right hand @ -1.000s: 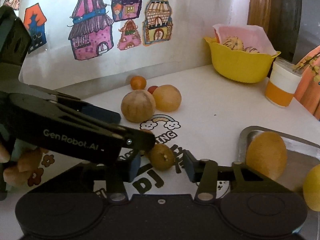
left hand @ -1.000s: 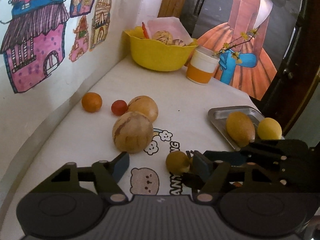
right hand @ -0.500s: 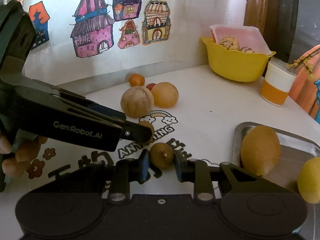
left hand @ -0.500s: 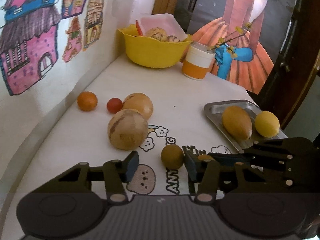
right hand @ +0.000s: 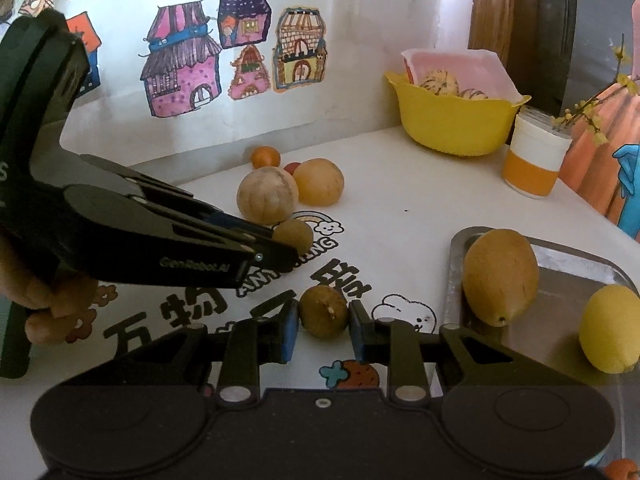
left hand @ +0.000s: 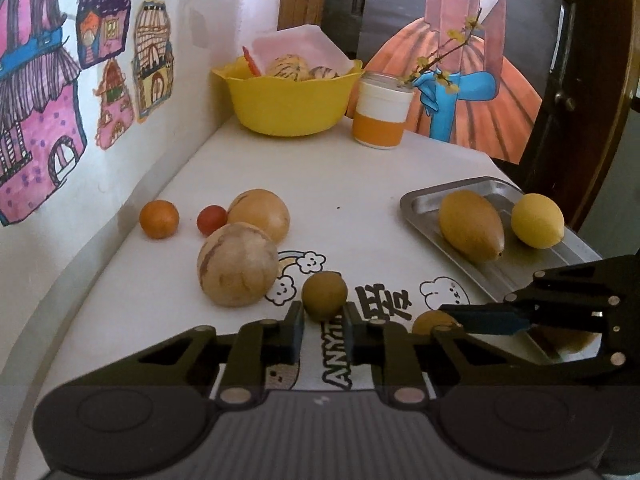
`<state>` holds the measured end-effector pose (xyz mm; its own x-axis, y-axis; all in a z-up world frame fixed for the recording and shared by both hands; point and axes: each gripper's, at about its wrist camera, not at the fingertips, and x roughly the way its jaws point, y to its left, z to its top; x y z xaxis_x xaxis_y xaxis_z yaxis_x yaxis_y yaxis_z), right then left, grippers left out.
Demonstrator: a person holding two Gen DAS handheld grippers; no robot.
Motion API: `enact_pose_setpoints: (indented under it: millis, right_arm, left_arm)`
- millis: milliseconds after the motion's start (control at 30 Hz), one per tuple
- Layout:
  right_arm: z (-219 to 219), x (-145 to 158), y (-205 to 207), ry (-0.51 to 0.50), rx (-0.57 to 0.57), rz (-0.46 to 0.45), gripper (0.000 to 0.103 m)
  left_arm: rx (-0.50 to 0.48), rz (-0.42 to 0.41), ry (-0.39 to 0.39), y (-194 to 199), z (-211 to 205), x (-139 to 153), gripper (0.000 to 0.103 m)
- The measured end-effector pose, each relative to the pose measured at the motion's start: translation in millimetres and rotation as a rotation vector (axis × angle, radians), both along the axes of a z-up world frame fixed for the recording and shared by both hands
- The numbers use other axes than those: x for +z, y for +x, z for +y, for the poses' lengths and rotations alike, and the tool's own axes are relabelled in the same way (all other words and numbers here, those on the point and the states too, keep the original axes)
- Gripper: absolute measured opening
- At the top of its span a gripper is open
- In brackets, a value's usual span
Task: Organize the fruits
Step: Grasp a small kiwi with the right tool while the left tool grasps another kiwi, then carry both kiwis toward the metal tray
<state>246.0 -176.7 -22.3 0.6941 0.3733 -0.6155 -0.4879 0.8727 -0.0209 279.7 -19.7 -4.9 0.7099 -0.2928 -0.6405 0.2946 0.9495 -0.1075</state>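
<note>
**A:** where's ur tool rn?

**B:** both closed on fruit. My right gripper (right hand: 323, 330) pinches a small brown fruit (right hand: 323, 316), left gripper (left hand: 322, 326) another brown fruit (left hand: 324, 295). Tray (right hand: 576, 264) sits just right of the right one, mango (right hand: 500, 282) lengthwise on it. White printed table (left hand: 360, 184), yellow bowl (left hand: 288, 100) at the back wall.

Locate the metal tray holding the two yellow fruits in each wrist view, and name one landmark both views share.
Left wrist view: the metal tray sits at middle right, on the table's right edge, above the right gripper.
Right wrist view: the metal tray lies at lower right, right of the right gripper, running off the frame.
Shared landmark: the yellow bowl at the table's far end, beside the orange-and-white cup.
</note>
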Motion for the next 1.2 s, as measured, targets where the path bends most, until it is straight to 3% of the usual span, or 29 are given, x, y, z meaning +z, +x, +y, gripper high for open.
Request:
enact_pose_setpoints:
  millis: [500, 700, 933, 1200]
  right_arm:
    - [-8, 7, -27, 0.018, -0.035, -0.012, 0.029]
    - [-21, 11, -47, 0.038, -0.073, -0.017, 0.029]
    - [-29, 11, -56, 0.061, -0.090, -0.019, 0.029]
    - [-35, 4, -55, 0.089, -0.102, -0.001, 0.029]
  left_arm:
    - [-0.006, 0.002, -0.022, -34, -2, 7, 0.020]
    - [-0.024, 0.000, 0.011, -45, -14, 9, 0.020]
    - [0.000, 0.011, -0.012, -37, -19, 4, 0.030]
    - [-0.002, 0.014, 0.028, -31, -28, 2, 0.031]
